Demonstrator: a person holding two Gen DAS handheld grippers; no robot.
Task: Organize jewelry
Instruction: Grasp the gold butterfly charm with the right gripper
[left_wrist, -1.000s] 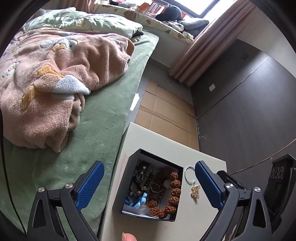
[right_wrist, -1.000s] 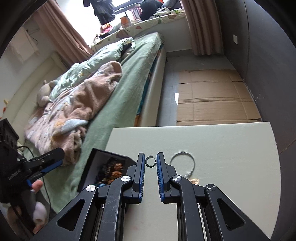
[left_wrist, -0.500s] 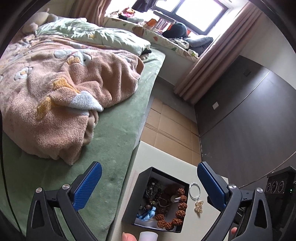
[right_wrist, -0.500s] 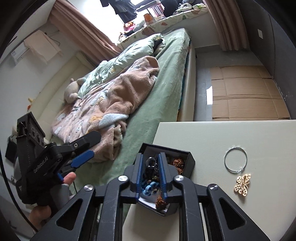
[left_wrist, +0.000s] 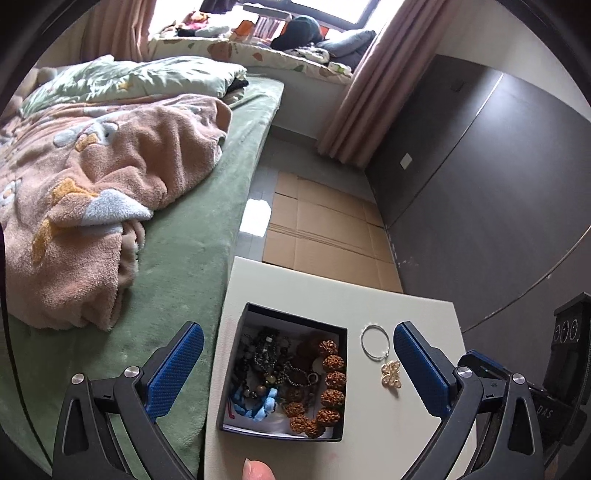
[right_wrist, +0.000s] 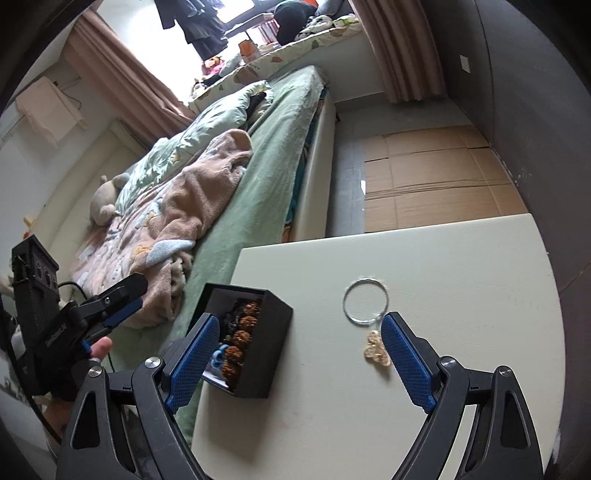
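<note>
Gaping wide, both tongs (left_wrist: 298, 373) (right_wrist: 300, 362) empty; box (left_wrist: 282, 373) holds beads; ring (right_wrist: 365, 302) beside.

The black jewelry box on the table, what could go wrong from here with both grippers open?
The black square jewelry box sits at the pale table's edge nearest the green bed; a nudge from the open left gripper could tip it off. The thin silver ring and gold butterfly charm lie flat, so the open right gripper may slip or push them away. The brown bead bracelet rides high and could snag.
</note>
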